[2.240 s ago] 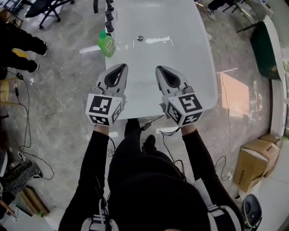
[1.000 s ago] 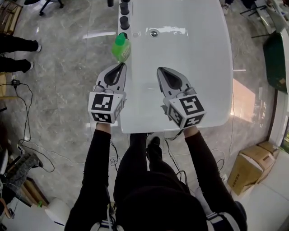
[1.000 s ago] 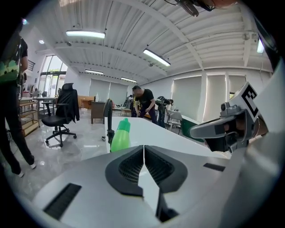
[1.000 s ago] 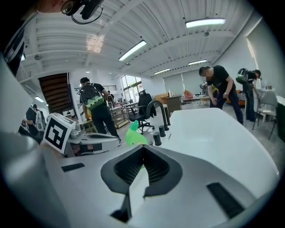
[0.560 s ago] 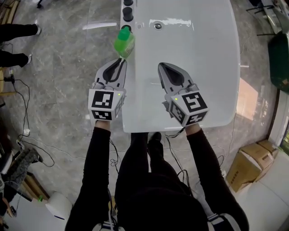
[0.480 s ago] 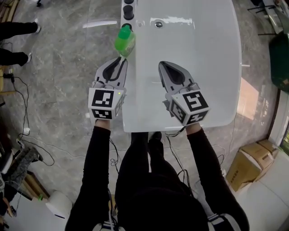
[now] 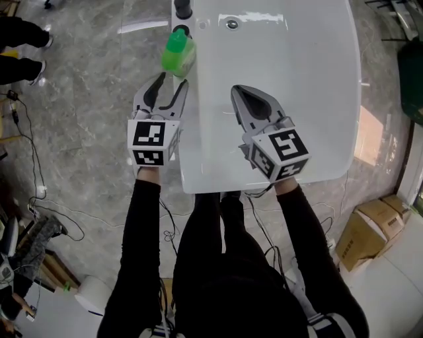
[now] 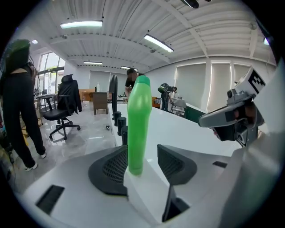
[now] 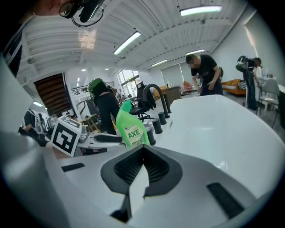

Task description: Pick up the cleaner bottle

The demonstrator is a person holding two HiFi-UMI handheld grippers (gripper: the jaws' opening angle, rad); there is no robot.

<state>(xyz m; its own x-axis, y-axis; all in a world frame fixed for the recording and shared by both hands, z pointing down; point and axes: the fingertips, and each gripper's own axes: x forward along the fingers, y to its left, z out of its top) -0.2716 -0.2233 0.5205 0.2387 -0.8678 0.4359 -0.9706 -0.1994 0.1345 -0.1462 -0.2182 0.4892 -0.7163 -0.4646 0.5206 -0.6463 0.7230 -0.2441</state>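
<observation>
One long white table [image 7: 297,99] fills the upper part of the head view. At its near left corner the left gripper [image 7: 170,82] has its jaws opening with nothing pressed between the pads, while the right gripper [image 7: 236,91], over the tabletop, has its jaws pressed together and empty. Just ahead of the left gripper's tips, in line with their gap, the green cleaner bottle [image 7: 178,54] stands upright at the table's left edge, and small black cylinders [image 7: 181,9] line that edge beyond it.
</observation>
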